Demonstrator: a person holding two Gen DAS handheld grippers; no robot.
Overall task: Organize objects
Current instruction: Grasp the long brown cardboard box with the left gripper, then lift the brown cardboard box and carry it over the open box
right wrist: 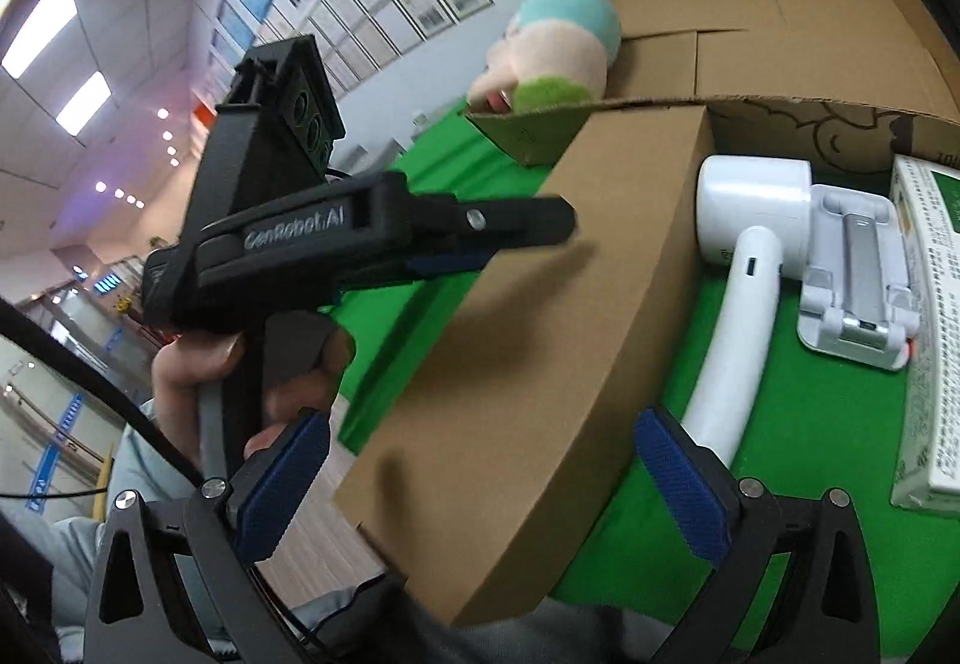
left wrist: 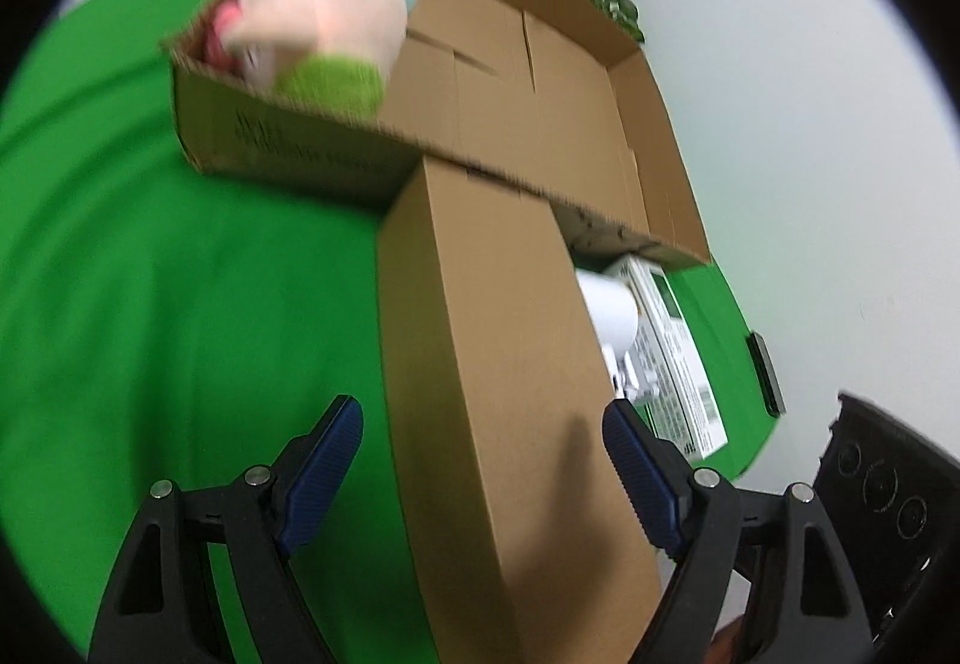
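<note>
The closed box [left wrist: 510, 394] lies long and flat on the green cloth [left wrist: 180, 304], its far end butting against the near wall of the open carton [left wrist: 540, 82], which already holds a plush toy [left wrist: 324, 22] in one corner. The box looks like stiff corrugated card with smooth faces, probably light unless it is packed, and rigid enough to take a squeeze without buckling; its bare sides may slip a little under ribbed pads. The sensible hold seems to be across its width, one pad on each long side, near the end closest to the person, and with two tools sharing the load it should lift level into the carton. The left gripper [left wrist: 480, 460] is spread wide and straddles that near end, a blue pad on either side, but whether the pads touch the card cannot be told; nothing is clamped. The right gripper [right wrist: 480, 478] is likewise spread wide around the box from the near end, pads close to the sides with contact unclear, holding nothing. In the right view the left tool hangs over the box top, gripped by the person's hand [right wrist: 240, 364]. Beside the box on the right lie a white handheld device [right wrist: 744, 244], a white stand [right wrist: 852, 280] and a printed carton [right wrist: 930, 304], all on the cloth and apart from both grippers.
</note>
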